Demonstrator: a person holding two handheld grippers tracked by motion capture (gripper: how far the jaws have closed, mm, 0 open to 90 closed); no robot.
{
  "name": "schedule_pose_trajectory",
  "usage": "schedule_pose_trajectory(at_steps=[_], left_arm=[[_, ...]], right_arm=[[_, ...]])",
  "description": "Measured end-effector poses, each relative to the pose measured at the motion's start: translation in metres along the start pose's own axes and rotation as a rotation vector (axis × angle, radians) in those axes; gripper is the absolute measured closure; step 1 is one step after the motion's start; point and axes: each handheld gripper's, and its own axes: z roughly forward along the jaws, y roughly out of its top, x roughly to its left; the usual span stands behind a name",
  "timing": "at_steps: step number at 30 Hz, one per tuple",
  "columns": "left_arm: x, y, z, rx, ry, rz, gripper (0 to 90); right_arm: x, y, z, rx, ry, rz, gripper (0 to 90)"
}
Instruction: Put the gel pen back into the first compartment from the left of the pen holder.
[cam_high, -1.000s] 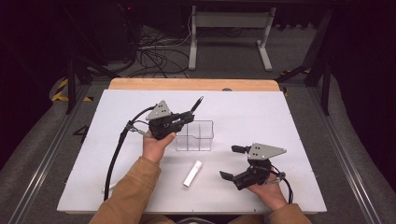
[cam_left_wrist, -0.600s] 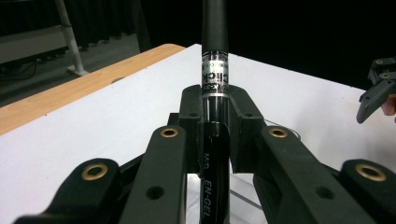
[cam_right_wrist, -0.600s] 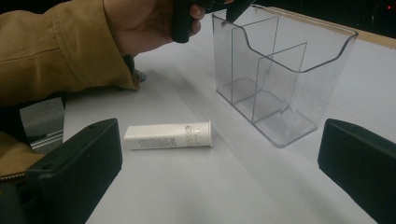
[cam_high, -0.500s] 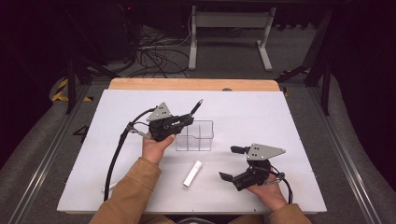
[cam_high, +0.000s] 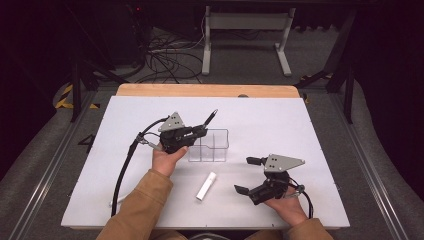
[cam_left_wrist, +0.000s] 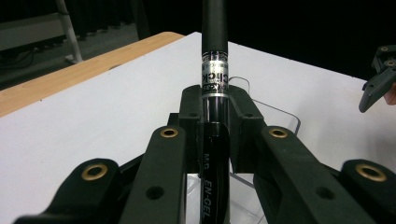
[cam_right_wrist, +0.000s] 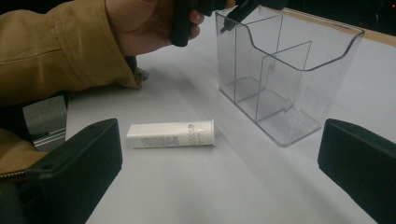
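Note:
My left gripper is shut on a black pen that slants up and to the right above the left rim of a clear divided organizer. In the left gripper view the pen stands clamped between the jaws, with the organizer's rim behind it. A white tube lies flat on the table in front of the organizer. My right gripper rests open to the right of the tube, jaws pointing left. In the right gripper view the tube and the organizer lie ahead between the wide jaws.
The white tabletop has a wooden strip along its far edge. The left gripper's black cable loops across the left side. Beyond the table are a dark floor, tangled cables and a white frame.

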Motion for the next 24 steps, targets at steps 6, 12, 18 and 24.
schedule_pose_trajectory(at_steps=[6,12,18,24], left_arm=[[0.0005,-0.0011,0.0007,0.016,0.002,0.008,78.5],[-0.0013,-0.0015,-0.0003,0.032,0.004,0.007,78.3],[-0.0018,-0.0016,-0.0020,0.037,0.021,0.019,77.8],[-0.0026,0.0011,-0.0054,0.024,0.057,0.007,63.3]], right_arm=[[0.0000,0.0000,0.0001,0.000,0.001,0.000,0.2],[0.0000,0.0001,-0.0003,-0.002,0.002,-0.002,0.2],[0.0001,0.0003,-0.0007,-0.005,0.003,-0.003,0.2],[-0.0001,0.0003,-0.0006,-0.005,0.006,-0.002,0.2]])
